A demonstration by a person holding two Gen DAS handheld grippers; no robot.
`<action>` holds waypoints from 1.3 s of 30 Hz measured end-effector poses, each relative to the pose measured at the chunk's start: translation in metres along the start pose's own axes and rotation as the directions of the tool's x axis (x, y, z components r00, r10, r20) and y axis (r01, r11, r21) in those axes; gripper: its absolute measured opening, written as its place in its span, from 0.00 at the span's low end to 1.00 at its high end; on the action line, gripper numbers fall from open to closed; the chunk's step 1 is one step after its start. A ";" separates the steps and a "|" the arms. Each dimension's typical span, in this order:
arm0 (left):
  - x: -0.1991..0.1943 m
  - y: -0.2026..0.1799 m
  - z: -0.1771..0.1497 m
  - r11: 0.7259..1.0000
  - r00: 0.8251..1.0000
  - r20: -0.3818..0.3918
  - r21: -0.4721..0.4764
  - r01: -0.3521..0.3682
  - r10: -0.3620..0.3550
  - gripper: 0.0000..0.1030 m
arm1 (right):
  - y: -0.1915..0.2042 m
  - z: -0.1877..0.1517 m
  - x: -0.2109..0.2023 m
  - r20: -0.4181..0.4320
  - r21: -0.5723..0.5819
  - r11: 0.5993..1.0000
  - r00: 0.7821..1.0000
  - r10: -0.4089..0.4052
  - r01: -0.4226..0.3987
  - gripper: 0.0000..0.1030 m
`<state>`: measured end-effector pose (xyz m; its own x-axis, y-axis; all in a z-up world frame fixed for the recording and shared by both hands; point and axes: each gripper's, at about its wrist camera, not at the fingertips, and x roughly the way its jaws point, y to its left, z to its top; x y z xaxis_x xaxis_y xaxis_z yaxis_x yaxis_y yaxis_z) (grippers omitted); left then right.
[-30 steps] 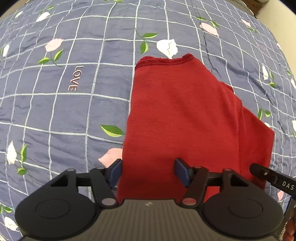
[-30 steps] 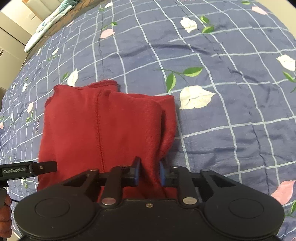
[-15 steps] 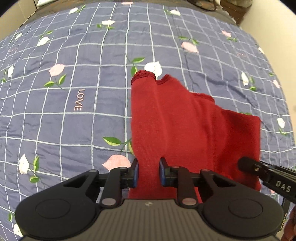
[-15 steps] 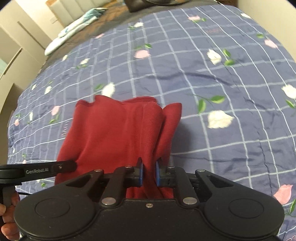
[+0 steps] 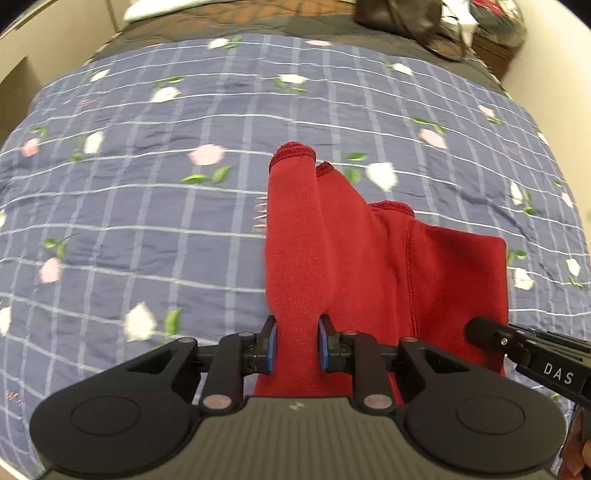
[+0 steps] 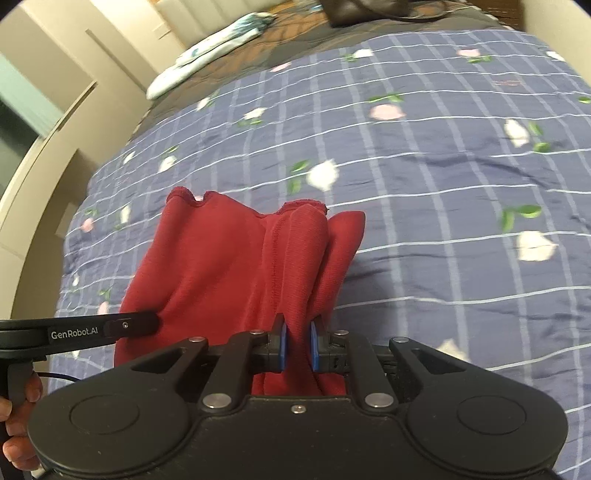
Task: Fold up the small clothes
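The blue-grey quilted bedspread [image 5: 155, 221] with its white grid and flower print carries the work. The red knit garment [image 5: 369, 266] hangs over its middle, lifted at its near edge; whether its far hem touches the cloth cannot be told.

Your left gripper [image 5: 295, 349] points forward over the bedspread, its blue-padded jaws pinching a gathered fold at the garment's left near edge. Your right gripper [image 6: 297, 345] is held level beside it, jaws pressed onto a bunched fold at the garment's right near edge. The fabric sags between the two grips.

Against the frames of a second ago: the garment then lay flat and your left gripper stood spread around its edge. Both grippers have since risen, and far more of the bed is in view.

The left wrist view alone shows dark bags [image 5: 402, 18] and clutter beyond the bedspread's far right corner, and the tip of your right gripper at its right edge. The right wrist view alone shows a pale folded cloth [image 6: 207, 51] past the far left corner, cream cabinet panels [image 6: 40, 122] along the left edge, and your left hand [image 6: 18, 424] wrapped round its handle.
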<state>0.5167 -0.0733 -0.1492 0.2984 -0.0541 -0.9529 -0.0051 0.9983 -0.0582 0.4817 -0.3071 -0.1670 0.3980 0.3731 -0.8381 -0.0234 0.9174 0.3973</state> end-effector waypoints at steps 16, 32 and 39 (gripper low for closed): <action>0.036 0.052 -0.046 1.000 0.993 -0.112 -0.016 -0.023 0.021 0.27 | 0.031 -0.046 0.036 -0.118 0.024 0.992 0.986 -0.119 0.122 0.16; 0.051 0.049 -0.045 0.997 0.989 -0.131 0.046 -0.064 0.070 0.44 | 0.023 -0.058 0.023 -0.103 0.041 0.980 0.976 -0.192 0.197 0.64; 0.025 0.049 -0.053 0.994 0.991 -0.079 0.026 -0.110 0.111 0.69 | 0.029 -0.066 0.001 -0.040 0.016 0.985 0.985 -0.168 0.169 0.84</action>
<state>0.4735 -0.0269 -0.1915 0.2196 0.0559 -0.9740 -0.0132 0.9984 0.0544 0.4205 -0.2710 -0.1812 0.3593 0.2185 -0.9073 0.0587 0.9650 0.2556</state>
